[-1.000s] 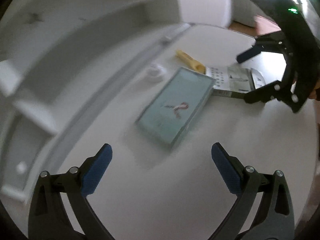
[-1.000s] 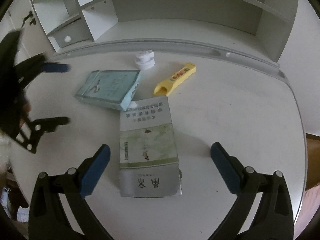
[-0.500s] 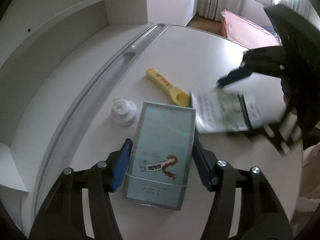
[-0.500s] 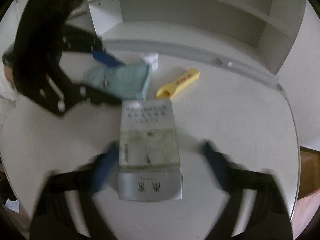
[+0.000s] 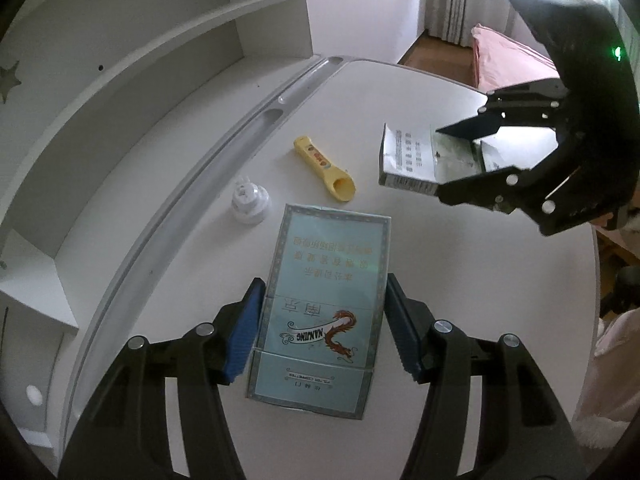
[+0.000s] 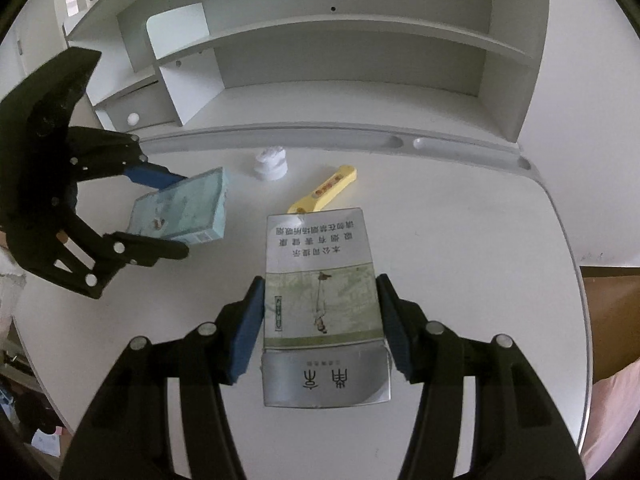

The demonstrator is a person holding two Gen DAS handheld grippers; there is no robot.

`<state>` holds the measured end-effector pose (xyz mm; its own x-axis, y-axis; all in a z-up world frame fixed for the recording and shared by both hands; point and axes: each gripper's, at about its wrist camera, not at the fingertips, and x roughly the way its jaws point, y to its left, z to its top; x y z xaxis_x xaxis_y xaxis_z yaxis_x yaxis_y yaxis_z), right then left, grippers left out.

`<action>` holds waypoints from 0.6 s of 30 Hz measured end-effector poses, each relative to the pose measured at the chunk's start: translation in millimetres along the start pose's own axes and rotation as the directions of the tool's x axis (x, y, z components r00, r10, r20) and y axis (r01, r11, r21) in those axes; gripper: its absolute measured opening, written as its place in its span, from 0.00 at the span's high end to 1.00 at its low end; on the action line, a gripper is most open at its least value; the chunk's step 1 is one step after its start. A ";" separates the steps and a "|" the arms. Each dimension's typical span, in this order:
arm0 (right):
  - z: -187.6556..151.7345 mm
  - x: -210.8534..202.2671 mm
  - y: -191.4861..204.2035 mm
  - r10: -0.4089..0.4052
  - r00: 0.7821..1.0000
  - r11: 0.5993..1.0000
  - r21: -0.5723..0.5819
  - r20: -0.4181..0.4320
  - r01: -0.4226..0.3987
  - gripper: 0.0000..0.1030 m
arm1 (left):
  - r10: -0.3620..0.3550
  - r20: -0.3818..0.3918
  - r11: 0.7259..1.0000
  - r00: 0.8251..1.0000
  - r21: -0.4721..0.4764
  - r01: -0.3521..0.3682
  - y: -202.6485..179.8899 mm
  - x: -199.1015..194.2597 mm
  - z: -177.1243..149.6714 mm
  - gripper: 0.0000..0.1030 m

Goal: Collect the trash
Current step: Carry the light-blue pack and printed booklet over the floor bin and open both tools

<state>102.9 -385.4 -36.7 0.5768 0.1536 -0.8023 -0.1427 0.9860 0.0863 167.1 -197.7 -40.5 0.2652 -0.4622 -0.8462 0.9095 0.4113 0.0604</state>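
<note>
A pale blue cigarette box [image 5: 324, 300] with a dragon print sits between the blue pads of my left gripper [image 5: 323, 320], which is shut on its long sides. It hangs a little above the white desk [image 5: 460, 280]. My right gripper [image 6: 320, 320] is shut on a silver and green cigarette box [image 6: 320, 280], also raised slightly. Each wrist view shows the other hand too: the right gripper [image 5: 452, 160] with the silver box [image 5: 408, 156], and the left gripper [image 6: 176, 214] with the blue box [image 6: 188, 208].
A yellow plastic handle-shaped piece [image 5: 324, 170] and a small white cap-like object [image 5: 250, 202] lie on the desk near the groove at its back. White shelves [image 6: 340, 60] rise behind it. A pink bed [image 5: 508, 60] stands beyond the desk's far end.
Both grippers went from wide open above the desk to shut on the boxes: left on the blue one, right on the silver one. Both boxes have come up slightly.
</note>
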 end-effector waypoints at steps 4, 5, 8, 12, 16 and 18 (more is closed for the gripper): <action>-7.4 -1.4 1.4 0.012 1.000 1.000 0.007 0.008 -0.012 0.47 | 0.014 -0.006 1.000 1.000 -0.002 -0.014 -7.9 -0.4 2.8 0.44; -8.6 -3.0 0.3 0.016 1.000 1.000 0.011 0.015 -0.016 0.47 | 0.016 -0.005 1.000 1.000 -0.005 -0.016 -10.9 -1.7 3.5 0.44; -10.1 -21.5 -8.1 0.024 0.998 0.999 0.029 0.066 -0.026 0.47 | 0.009 0.034 0.999 0.999 -0.054 -0.007 -21.9 -7.3 11.6 0.44; -17.2 -68.4 -45.9 0.039 0.982 0.992 0.114 0.186 -0.061 0.47 | -0.008 0.117 0.996 0.993 -0.082 0.018 -57.9 -16.9 35.3 0.44; -48.6 -138.5 -106.3 -0.024 0.951 0.966 0.251 0.308 -0.057 0.47 | -0.066 0.182 0.997 0.981 -0.033 0.073 -121.9 -16.5 80.4 0.44; -78.1 -185.0 -143.2 -0.086 0.925 0.940 0.337 0.369 -0.047 0.47 | -0.105 0.193 0.994 0.976 -0.001 0.107 -159.1 -14.9 101.7 0.44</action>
<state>-46.2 -560.1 53.2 0.8429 0.0815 -0.5319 0.1098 0.9416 0.3183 51.0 -336.1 16.4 0.2254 -0.6457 -0.7296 0.9322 0.3605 -0.0311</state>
